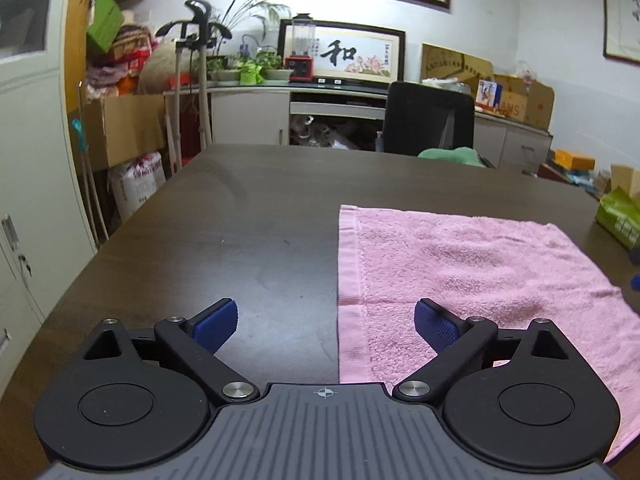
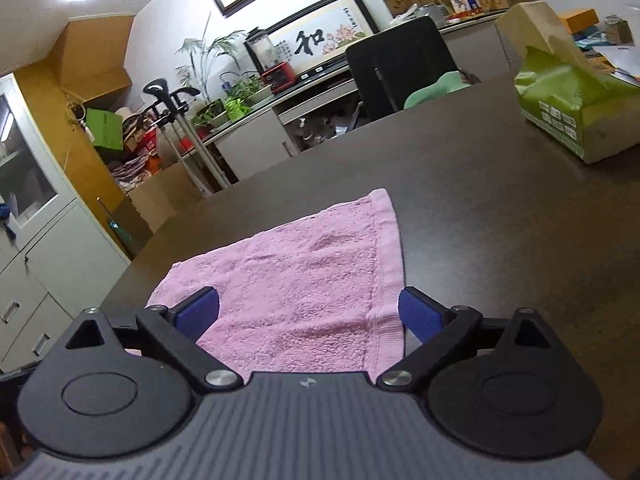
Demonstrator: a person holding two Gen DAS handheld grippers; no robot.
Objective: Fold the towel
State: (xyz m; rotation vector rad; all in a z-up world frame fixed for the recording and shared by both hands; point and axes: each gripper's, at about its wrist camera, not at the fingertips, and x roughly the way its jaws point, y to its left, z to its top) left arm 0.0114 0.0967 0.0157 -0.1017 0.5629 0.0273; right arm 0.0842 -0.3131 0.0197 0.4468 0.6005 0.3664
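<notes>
The pink towel (image 1: 460, 280) lies flat on the dark table (image 1: 240, 220), its near edge hidden under both tools. The left gripper (image 1: 326, 326) is spread wide and empty, the towel's hemmed edge just ahead of it. The right gripper (image 2: 308, 314), also released, straddles the towel's corner. Ahead to its right sits a green box (image 2: 576, 108), its print too small to read.

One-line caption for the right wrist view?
Open right gripper above the near end of a pink towel lying flat on a dark table, green box beyond.
</notes>
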